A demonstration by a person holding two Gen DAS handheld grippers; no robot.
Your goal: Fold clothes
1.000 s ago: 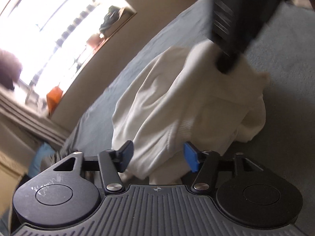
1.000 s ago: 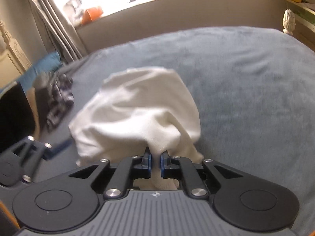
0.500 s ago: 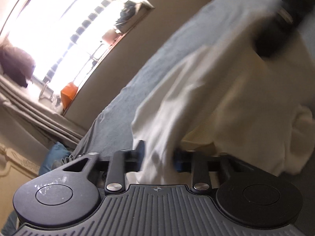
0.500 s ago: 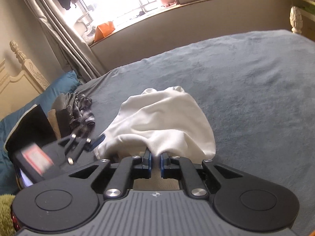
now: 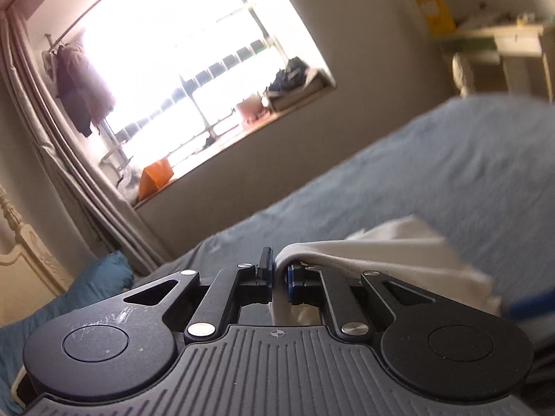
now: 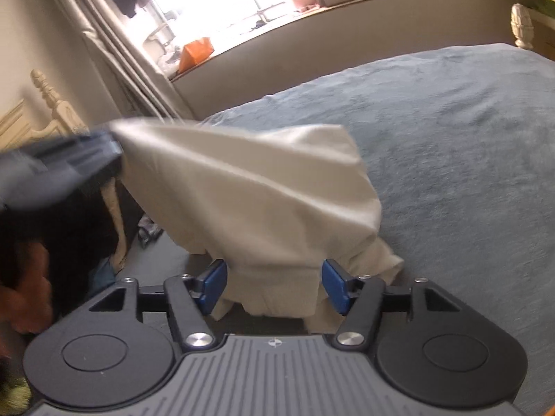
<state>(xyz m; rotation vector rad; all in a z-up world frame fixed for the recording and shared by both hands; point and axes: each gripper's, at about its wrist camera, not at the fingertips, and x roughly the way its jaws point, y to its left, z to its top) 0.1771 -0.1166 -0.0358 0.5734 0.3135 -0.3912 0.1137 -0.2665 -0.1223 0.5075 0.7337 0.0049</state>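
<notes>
Two grippers were seen over one grey-blue bed (image 6: 451, 131), with one white garment (image 6: 249, 187) stretched between them. The left gripper (image 5: 277, 274) was raised and angled gently downward, its jaws pinched shut on a fold of the garment. The right gripper (image 6: 274, 286) was tilted more steeply toward the bed; its jaws were opening, the blue pads (image 6: 213, 286) standing wide with the garment's hem hanging loosely between them, unpressed. One blue pillow (image 5: 100, 280) was seen beside one headboard (image 6: 45, 118).

No legible text — yellow poster (image 5: 434, 12) (blurred) unreadable.
</notes>
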